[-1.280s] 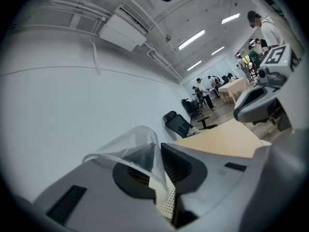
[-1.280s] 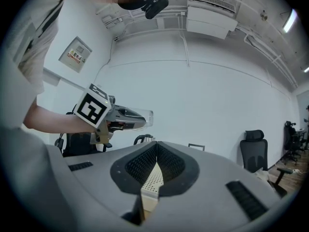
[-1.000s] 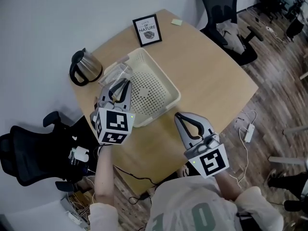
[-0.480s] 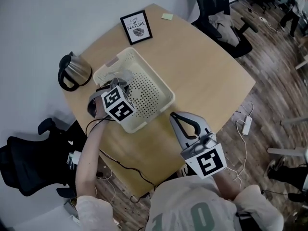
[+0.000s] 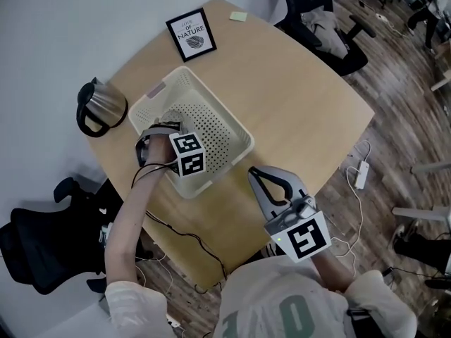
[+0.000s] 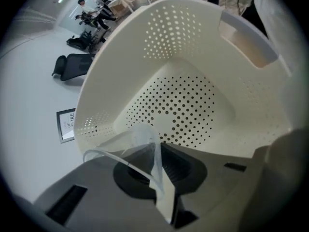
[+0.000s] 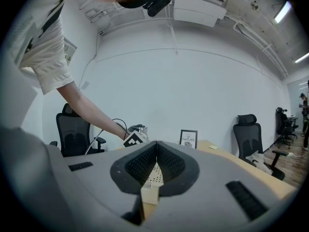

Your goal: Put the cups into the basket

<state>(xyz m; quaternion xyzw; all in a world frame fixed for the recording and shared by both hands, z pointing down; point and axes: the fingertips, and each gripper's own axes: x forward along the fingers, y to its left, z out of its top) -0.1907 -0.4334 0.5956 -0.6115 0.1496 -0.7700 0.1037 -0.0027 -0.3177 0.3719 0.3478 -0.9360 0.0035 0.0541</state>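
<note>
Cup [image 6: 129, 144], clear and thin-walled, is pinched by its rim and wall between the jaws of the left gripper [image 6: 161, 173], which are drawn in close on the plastic with only the wall between them. It hangs inside the basket [image 6: 193, 28], in front of the perforated floor and toward the corner nearest the person; whether its base already touches that floor cannot be told from either view. In the head view the left gripper reaches down over that same near corner of the basket, with the kettle [image 5: 99, 108] just beyond the basket's left side and the framed picture [image 5: 192, 34] well past its far end on the table [image 5: 303, 97]. The right gripper [image 5: 262, 173] hovers apart from the basket, off its near right side, its jaws together with nothing held between them. The step in hand looks like the placing itself: the cup has been carried in and only the release is left. The next move probably calls for lowering until the base settles, then easing the jaws apart gently, since so light a cup could tip or cling to a pad, and lifting straight out clear of the basket wall. No other cup shows in these views.
</note>
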